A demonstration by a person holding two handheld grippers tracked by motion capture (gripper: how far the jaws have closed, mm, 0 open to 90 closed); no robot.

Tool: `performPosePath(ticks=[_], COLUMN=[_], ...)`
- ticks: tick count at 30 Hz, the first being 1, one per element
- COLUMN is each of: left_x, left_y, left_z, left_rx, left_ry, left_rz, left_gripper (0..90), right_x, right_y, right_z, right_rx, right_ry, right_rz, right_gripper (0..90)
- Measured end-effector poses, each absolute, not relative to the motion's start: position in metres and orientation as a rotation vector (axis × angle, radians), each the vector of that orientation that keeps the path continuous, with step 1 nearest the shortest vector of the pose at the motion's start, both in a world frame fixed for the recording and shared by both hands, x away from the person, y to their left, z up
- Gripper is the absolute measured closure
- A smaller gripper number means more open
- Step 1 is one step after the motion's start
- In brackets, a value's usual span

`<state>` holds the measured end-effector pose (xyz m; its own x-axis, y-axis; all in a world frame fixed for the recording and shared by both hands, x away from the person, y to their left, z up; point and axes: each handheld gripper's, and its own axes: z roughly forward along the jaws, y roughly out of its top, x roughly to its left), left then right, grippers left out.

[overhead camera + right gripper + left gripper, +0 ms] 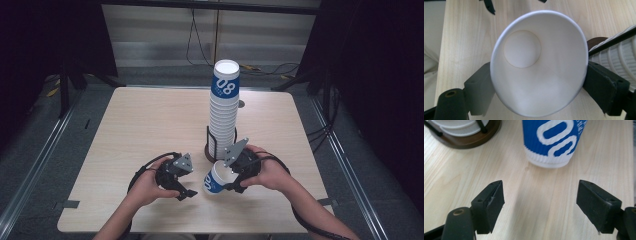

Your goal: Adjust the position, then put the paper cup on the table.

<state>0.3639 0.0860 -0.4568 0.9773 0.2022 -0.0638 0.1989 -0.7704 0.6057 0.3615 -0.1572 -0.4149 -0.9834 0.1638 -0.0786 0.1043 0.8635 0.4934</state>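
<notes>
Right gripper (233, 176) pinches the rim of a blue-and-white paper cup (216, 181), tilting it near the tall cup stack (223, 107) in its holder, while left gripper (187, 192), jaws spread and empty, waits just left, presumably having let go.

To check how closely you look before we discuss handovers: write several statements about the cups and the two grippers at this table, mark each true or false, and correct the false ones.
1. The right gripper has its fingers pressed on a single cup. True.
2. The left gripper grips that cup too. False: its fingers stand apart with bare table between them.
3. The tall cup stack stands in a wire holder. True.
4. The held cup is filled with liquid. False: its white inside is empty.
5. The cups are red. False: white with a blue band.
</notes>
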Motion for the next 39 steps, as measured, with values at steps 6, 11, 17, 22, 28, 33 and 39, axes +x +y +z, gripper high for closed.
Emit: performPosePath(ticks=[6, 11, 17, 22, 28, 33, 39], left_x=[0.363, 0.364, 0.365, 0.364, 0.364, 0.364, 0.364], left_y=[0.091, 0.092, 0.095, 0.098, 0.106, 0.113, 0.121], left_z=[-0.458, -0.459, -0.462, -0.463, -0.461, -0.460, -0.459], left_rx=[2.459, 2.460, 2.450, 2.450, 2.440, 2.426, 2.433], left_ry=[0.301, 0.300, 0.318, 0.326, 0.338, 0.359, 0.370], left_rz=[0.006, 0.000, -0.002, -0.002, 0.009, 0.016, 0.015], left_gripper=[22.0, 22.0, 21.8, 21.7, 21.5, 21.4, 20.8], right_x=[0.363, 0.363, 0.362, 0.362, 0.360, 0.359, 0.356], right_y=[-0.154, -0.153, -0.154, -0.154, -0.158, -0.164, -0.176], right_z=[-0.416, -0.415, -0.417, -0.417, -0.417, -0.419, -0.424], right_rx=[0.184, 0.179, 0.230, 0.229, 0.267, 0.297, 0.356], right_ry=[2.923, 2.913, 2.925, 2.927, 2.921, 2.903, 2.885], right_rz=[0.722, 0.704, 0.734, 0.720, 0.735, 0.800, 0.887], right_gripper=[14.4, 13.6, 13.1, 12.8, 12.5, 12.6, 12.6])
